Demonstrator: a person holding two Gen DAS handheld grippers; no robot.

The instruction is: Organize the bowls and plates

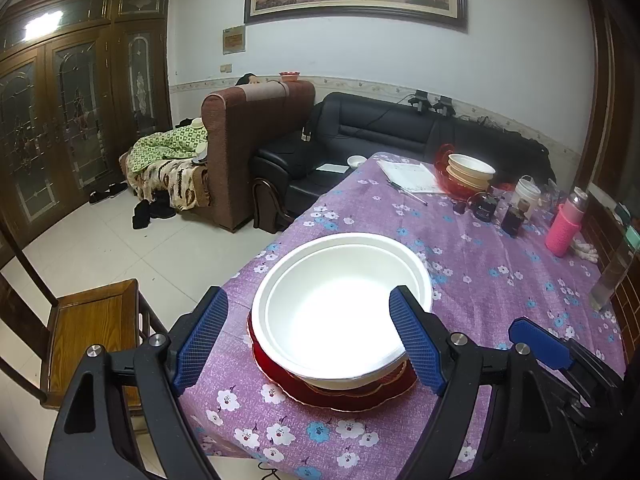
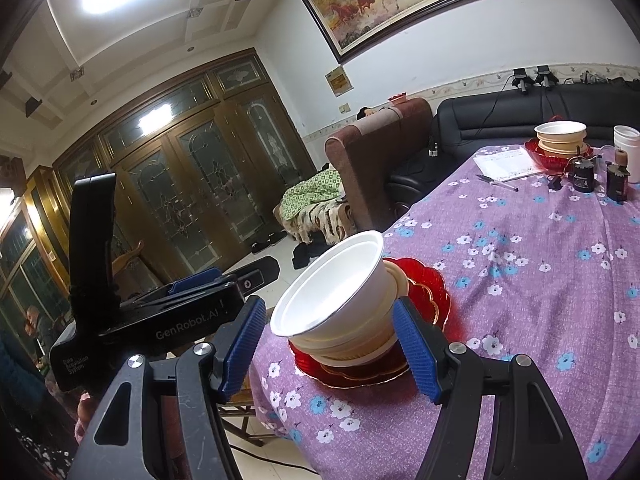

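A white bowl (image 1: 340, 300) tops a stack of cream bowls (image 2: 360, 344) and red plates (image 1: 348, 396) near the front edge of the purple flowered tablecloth (image 1: 480, 264). My left gripper (image 1: 310, 340) is open just short of the stack, its right pad in front of the bowl's rim and its left pad well clear. My right gripper (image 2: 328, 346) is open too, facing the white bowl (image 2: 332, 280) from the side with nothing pressed between its pads. One of its pads (image 1: 538, 344) shows right of the stack. A second stack of cream bowls on a red plate (image 1: 470, 170) stands at the far end.
A notebook and pen (image 1: 408, 178), dark jars (image 1: 486, 210), a white cup (image 1: 526, 196) and a pink bottle (image 1: 564, 232) crowd the far right of the table. A wooden chair (image 1: 92, 328) stands left of the table edge. A black sofa (image 1: 380, 132) lies beyond.
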